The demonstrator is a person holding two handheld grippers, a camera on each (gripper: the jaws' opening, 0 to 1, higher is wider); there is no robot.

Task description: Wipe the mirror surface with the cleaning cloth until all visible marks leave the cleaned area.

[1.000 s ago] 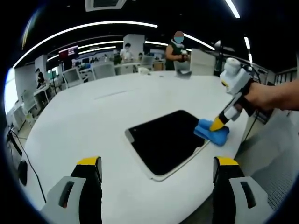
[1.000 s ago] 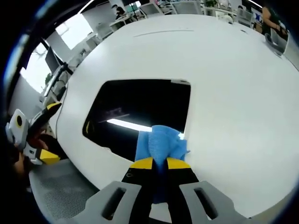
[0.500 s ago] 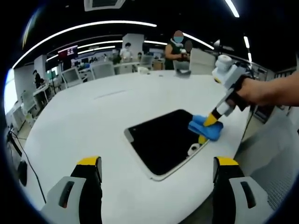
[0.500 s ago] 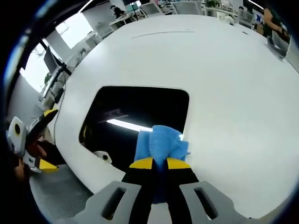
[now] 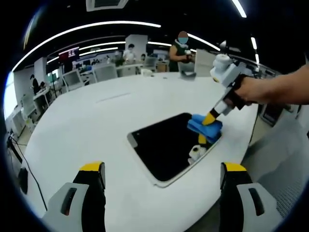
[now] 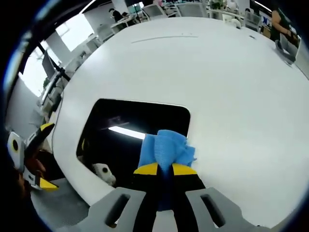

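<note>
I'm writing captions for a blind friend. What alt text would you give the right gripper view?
The right gripper, its yellow-tipped jaws shut on a blue cleaning cloth, presses the cloth onto the near edge of a dark rectangular mirror lying flat on a round white table. The mirror reflects a ceiling light strip, and the left gripper shows at the left edge.

Bare white table (image 5: 96, 125) surrounds the mirror (image 5: 166, 147) on every side
</note>
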